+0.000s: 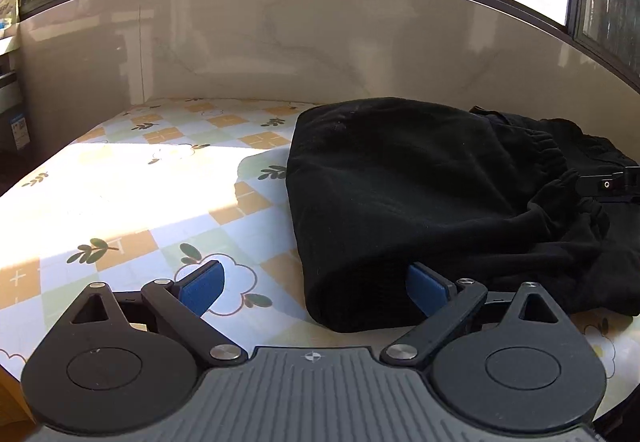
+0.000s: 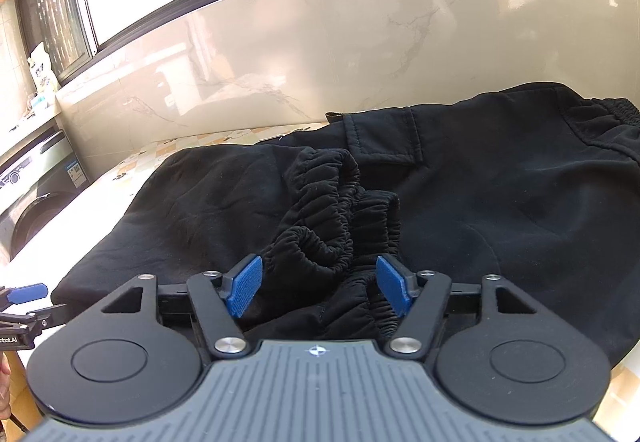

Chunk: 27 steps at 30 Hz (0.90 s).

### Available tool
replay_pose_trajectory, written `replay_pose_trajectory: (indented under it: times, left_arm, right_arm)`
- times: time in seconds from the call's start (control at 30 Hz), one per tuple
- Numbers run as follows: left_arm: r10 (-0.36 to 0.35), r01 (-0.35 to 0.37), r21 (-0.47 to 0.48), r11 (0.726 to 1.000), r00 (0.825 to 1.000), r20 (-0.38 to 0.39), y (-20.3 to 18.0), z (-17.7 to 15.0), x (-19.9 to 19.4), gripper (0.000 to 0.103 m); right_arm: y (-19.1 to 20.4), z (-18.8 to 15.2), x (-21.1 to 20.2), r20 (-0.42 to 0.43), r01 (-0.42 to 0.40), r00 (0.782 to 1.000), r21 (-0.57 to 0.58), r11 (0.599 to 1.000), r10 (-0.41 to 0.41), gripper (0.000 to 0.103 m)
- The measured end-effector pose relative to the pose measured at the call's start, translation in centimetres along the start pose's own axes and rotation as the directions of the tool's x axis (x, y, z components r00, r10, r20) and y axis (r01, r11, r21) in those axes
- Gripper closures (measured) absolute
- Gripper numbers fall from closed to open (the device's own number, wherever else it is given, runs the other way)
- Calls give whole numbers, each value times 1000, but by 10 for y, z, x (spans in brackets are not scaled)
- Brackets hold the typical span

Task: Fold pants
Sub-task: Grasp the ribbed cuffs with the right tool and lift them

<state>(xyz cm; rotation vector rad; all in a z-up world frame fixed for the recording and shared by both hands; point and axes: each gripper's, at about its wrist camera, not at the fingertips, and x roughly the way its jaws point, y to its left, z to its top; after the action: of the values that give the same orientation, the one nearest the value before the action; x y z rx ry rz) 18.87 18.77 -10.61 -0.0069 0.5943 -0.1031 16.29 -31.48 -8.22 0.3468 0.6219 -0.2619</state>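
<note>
Black pants (image 1: pixel 420 193) lie folded over on the table (image 1: pixel 132 185) with its checked leaf-pattern cloth. My left gripper (image 1: pixel 316 288) is open at the near left folded corner; its right blue pad is partly hidden by the cloth, its left pad over the bare table. In the right wrist view the pants (image 2: pixel 500 181) fill the middle, and the elastic leg cuffs (image 2: pixel 332 201) are bunched on top. My right gripper (image 2: pixel 320 288) is open with the cuffs between its blue pads. The right gripper's tip also shows in the left wrist view (image 1: pixel 608 183).
A beige marble wall (image 1: pixel 280 37) runs along the far table edge under windows. A washing machine (image 2: pixel 32 193) stands at the left. The left gripper's tip shows at the left edge of the right wrist view (image 2: pixel 24 294). Sunlit tablecloth lies left of the pants.
</note>
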Motion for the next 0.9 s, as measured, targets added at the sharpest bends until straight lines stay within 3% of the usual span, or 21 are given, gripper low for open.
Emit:
replay_pose_trajectory:
  times: [0.13, 0.23, 0.3, 0.33, 0.4, 0.5, 0.63, 0.8, 0.9]
  left_arm:
    - [4, -4, -2, 1000, 1000, -16, 5, -2, 5, 5]
    - [12, -12, -9, 1000, 999, -35, 6, -4, 13, 5]
    - [10, -11, -12, 1000, 999, -42, 4, -6, 14, 5]
    - [12, -13, -15, 1000, 999, -45, 3, -6, 16, 5]
    - [20, -21, -21, 1000, 999, -49, 0, -7, 19, 5]
    - [32, -33, -25, 999, 998, -51, -3, -7, 22, 5]
    - [91, -92, -16, 996, 995, -46, -1, -6, 22, 4]
    - [110, -117, -124, 985, 992, -54, 20, -6, 20, 4]
    - [125, -130, -118, 984, 991, -44, 19, -9, 18, 4]
  right_arm:
    - [6, 4, 6, 1, -1, 1000, 3, 1000, 1, 40]
    - [6, 9, 15, 0, -14, 1000, 34, 999, 14, 30]
    - [6, 10, 22, -14, -25, 1000, 44, 999, 25, 32]
    - [8, 10, 26, -20, -16, 1000, 36, 999, 17, 35]
    - [13, 10, 28, -16, 28, 999, 2, 1000, -28, 57]
    - [9, 12, 7, 79, 0, 997, 13, 1000, -1, 71]
    - [-2, 10, -25, 158, 5, 987, 29, 1000, -10, 71]
    - [-24, -22, -20, 24, -13, 1000, 100, 995, 11, 72]
    - [-32, -37, -16, -4, -19, 1000, 147, 989, 20, 70]
